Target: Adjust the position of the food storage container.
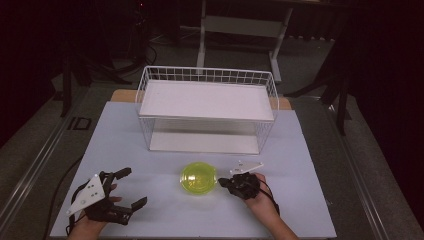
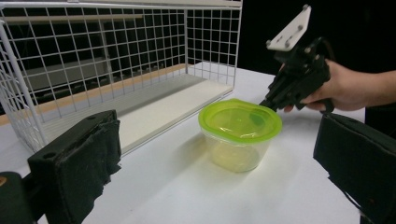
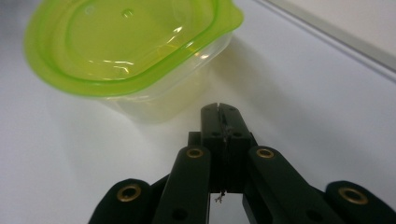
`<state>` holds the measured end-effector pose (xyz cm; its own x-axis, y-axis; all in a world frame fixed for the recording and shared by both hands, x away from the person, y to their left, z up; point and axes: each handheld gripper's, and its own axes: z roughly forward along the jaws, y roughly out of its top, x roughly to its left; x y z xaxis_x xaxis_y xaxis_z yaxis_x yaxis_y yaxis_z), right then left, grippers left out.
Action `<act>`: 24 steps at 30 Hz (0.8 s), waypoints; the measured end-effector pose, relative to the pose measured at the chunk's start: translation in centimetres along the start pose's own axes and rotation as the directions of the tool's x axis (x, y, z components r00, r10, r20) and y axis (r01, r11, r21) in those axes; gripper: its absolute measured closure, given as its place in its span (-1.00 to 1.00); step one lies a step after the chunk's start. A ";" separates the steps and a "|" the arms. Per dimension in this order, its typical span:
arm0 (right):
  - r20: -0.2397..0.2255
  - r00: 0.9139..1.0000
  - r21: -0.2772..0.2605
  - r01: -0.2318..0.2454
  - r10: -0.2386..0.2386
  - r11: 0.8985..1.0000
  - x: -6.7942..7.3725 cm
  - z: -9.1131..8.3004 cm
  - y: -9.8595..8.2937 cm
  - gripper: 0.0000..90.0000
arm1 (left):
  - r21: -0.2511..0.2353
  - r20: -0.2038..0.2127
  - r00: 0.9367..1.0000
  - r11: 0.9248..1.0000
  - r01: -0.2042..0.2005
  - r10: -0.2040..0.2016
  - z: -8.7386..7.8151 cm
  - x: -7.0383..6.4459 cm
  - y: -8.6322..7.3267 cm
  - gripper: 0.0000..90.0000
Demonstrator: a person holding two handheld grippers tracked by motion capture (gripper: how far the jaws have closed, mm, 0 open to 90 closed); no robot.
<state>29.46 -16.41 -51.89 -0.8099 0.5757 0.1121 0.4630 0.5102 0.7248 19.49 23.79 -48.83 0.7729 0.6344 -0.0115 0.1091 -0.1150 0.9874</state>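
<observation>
Tub (image 1: pixel 198 178) with green lid (image 2: pixel 240 120) sits on the table (image 1: pixel 150 210), near the front, just ahead of the wire rack (image 1: pixel 207 107) and apart from it. Lid is on.

Right claw (image 1: pixel 223 183): jaws pressed together, nothing between them. Tip sits just beside the tub's right side, near lid height; in the right claw view a small gap to the tub wall shows, so not touching.

Left claw (image 1: pixel 132 187): jaws spread wide, empty, low over the table, well left of the tub, pointing toward it.
</observation>
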 end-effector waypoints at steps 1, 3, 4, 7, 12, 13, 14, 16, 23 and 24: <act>0.003 1.000 -0.006 0.004 -0.004 1.000 0.0 -0.4 0.0 0.99 | 0.001 0.002 1.000 1.000 0.003 -0.003 0.0 0.0 0.0 -0.96; 0.007 1.000 -0.021 0.007 -0.007 1.000 0.0 -1.2 -0.1 0.95 | 0.003 0.006 1.000 1.000 0.005 -0.005 0.1 0.0 0.0 -0.96; 0.006 1.000 -0.026 0.003 -0.003 1.000 0.1 -1.6 -0.1 0.95 | 0.002 0.010 1.000 1.000 0.006 -0.006 0.1 -0.1 0.0 -0.96; 0.013 1.000 -0.045 0.010 -0.009 0.999 0.2 -2.6 -0.1 0.83 | 0.005 0.022 1.000 1.000 0.011 -0.012 0.2 -0.1 0.0 -0.96; 0.026 1.000 -0.098 0.007 -0.005 0.995 0.6 -3.8 -0.2 0.20 | 0.031 0.033 0.999 0.999 -0.007 0.006 0.6 -0.3 0.2 -0.96; 0.028 1.000 -0.114 -0.002 0.005 0.994 0.7 -4.0 -0.3 0.02 | 0.040 0.034 0.999 0.999 -0.007 0.006 0.7 -0.3 0.3 -0.96; 0.017 1.000 -0.122 -0.014 0.017 0.992 0.7 -4.1 -0.3 -0.23 | 0.046 0.035 0.999 0.999 -0.004 0.003 0.8 -0.3 0.3 -0.96; 0.020 1.000 -0.144 -0.009 0.012 0.990 1.0 -4.3 -0.4 -0.37 | 0.057 0.045 0.999 0.998 0.011 -0.014 1.0 -0.2 0.4 -0.96; -0.003 1.000 -0.196 -0.031 0.031 0.980 1.5 -4.9 -0.2 -0.73 | 0.112 0.038 0.997 0.992 0.058 -0.063 1.8 -0.1 1.4 -0.96; 0.004 1.000 -0.201 -0.030 0.031 0.979 1.5 -4.9 -0.2 -0.73 | 0.125 0.031 0.996 0.989 0.079 -0.083 2.0 -0.1 1.6 -0.96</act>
<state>26.35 -18.77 -48.50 -0.7938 0.5936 0.1323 0.4053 0.3541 0.8428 20.88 22.01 -47.57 0.7804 0.6175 -0.0986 0.2471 -0.1597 0.9557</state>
